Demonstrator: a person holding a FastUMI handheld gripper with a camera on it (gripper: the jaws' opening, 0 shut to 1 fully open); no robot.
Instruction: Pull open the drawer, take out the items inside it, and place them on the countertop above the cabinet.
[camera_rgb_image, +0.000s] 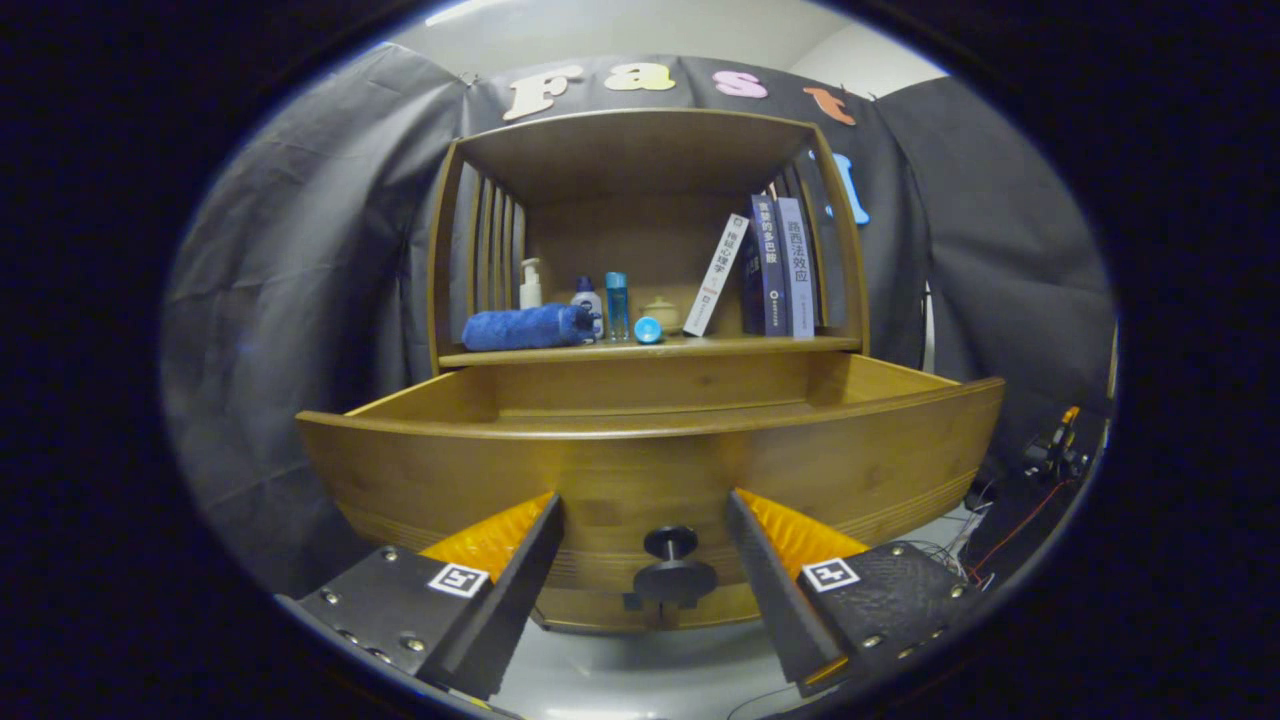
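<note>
The tongs (645, 510) stand spread, pinching nothing, with the round dark knob (673, 566) between their fingers. Just ahead, the wooden drawer (650, 455) is pulled open; its inside is hidden behind its curved front. Beyond, on the table (650, 350), lie a rolled blue towel (527, 327), small bottles (600, 300) and upright books (775, 265).

I count one drawer (650, 440) with one knob (672, 562). On the counter (760, 345) are three books (770, 265), three bottles (588, 298), one rolled blue towel (525, 327) and one small jar (660, 313). My two fingers (520, 560) stand apart.
</note>
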